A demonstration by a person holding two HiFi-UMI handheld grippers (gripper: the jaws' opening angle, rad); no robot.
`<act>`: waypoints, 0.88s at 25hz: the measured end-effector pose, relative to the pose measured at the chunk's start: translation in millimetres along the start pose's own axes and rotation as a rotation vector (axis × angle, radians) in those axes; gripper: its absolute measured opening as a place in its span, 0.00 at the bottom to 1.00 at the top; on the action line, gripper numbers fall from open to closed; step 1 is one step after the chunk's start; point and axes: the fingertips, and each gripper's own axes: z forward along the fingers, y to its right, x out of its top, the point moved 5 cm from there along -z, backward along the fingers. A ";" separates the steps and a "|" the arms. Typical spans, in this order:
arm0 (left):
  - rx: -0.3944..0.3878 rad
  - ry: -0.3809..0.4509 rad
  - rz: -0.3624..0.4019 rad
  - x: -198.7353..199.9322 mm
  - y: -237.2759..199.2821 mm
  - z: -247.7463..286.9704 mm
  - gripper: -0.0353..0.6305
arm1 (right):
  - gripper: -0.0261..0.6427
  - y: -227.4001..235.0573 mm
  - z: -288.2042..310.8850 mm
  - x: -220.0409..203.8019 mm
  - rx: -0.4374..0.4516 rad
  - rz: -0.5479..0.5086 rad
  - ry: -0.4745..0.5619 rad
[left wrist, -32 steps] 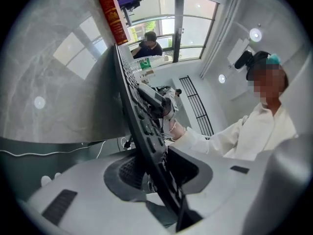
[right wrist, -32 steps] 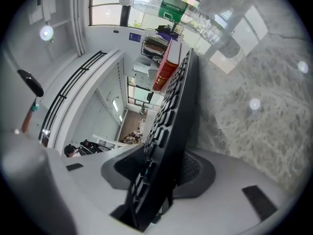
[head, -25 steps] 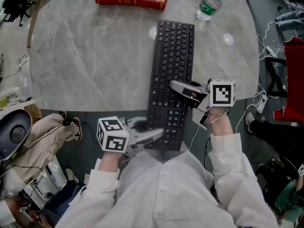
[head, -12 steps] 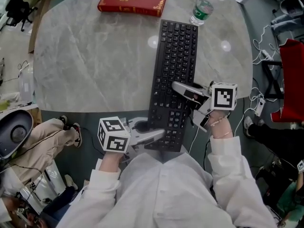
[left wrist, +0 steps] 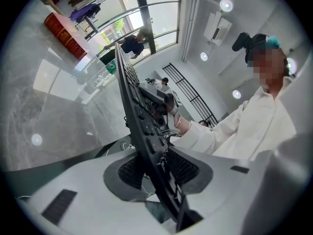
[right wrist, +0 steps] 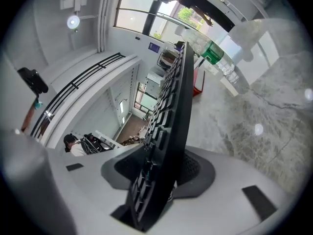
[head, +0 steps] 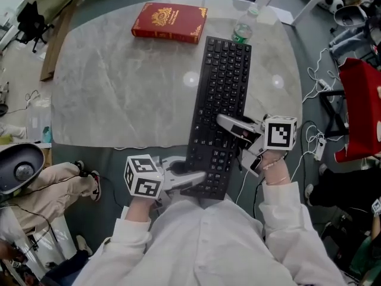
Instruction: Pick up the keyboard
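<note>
A black keyboard (head: 223, 88) runs lengthwise away from me over the grey marble table (head: 119, 94), its near end past the table's front edge. My left gripper (head: 193, 180) is shut on that near end, where the keyboard (left wrist: 139, 111) stands edge-on between the pads of the gripper (left wrist: 156, 168). My right gripper (head: 229, 127) is shut on the keyboard's right long edge about halfway along. In the right gripper view the keyboard (right wrist: 168, 126) is clamped between the dark pads of the gripper (right wrist: 159, 173). The far end covers part of a water bottle (head: 241, 31).
A red book (head: 169, 21) lies at the table's far side, left of the keyboard's far end. The clear bottle (right wrist: 215, 58) with a green label lies beside the far end. Cables and a red object (head: 360, 112) are on the floor to the right.
The keyboard, held by both grippers, has moved away from me over the table. Its far end now overlaps the bottle and lies closer to the book.
</note>
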 end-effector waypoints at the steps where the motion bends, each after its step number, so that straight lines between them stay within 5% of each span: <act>1: -0.001 0.003 0.011 0.1 3.6 -0.7 0.24 | 0.32 -4.9 -1.7 0.4 -0.002 -0.014 0.004; 22: -0.047 0.082 0.199 32.1 95.5 -10.5 0.25 | 0.33 -112.9 -45.8 33.0 0.018 -0.234 0.082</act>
